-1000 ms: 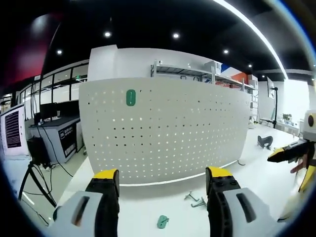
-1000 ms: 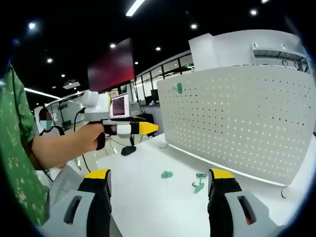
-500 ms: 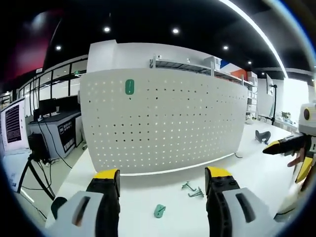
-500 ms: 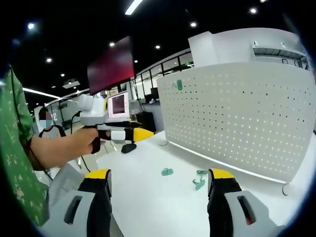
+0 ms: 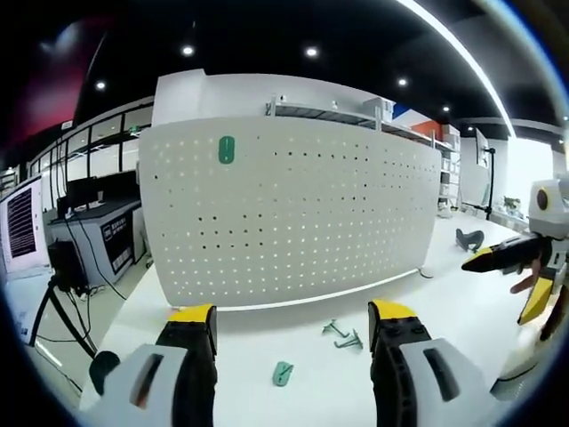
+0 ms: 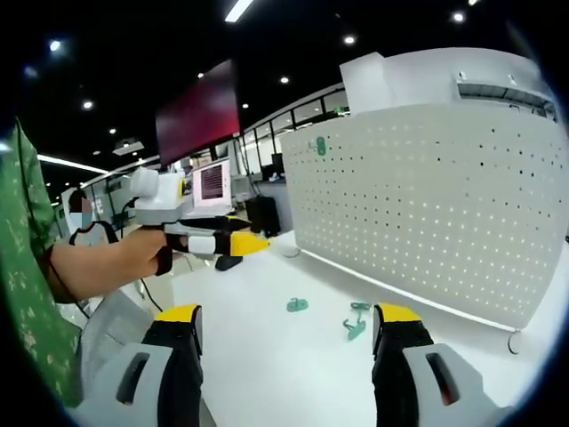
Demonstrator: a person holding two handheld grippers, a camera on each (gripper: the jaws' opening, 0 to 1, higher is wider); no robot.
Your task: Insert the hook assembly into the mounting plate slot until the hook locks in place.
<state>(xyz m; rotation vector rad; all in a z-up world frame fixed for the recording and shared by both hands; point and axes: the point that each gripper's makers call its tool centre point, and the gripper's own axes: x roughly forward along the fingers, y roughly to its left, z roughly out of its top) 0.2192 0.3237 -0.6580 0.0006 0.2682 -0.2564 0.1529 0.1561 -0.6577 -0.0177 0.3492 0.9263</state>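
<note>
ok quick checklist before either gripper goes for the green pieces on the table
1. Left gripper empty, jaws apart: ok.
2. Right gripper empty, jaws apart: ok.
3. Green plate piece lies loose on the white table, free to pick: ok.
4. Hook pieces lie beside it, apart from the plate piece: ok.
5. Pegboard upright, with one green piece already mounted near its top: ok.
6. Which way the plate piece's slot faces: cannot tell, too small.
</note>
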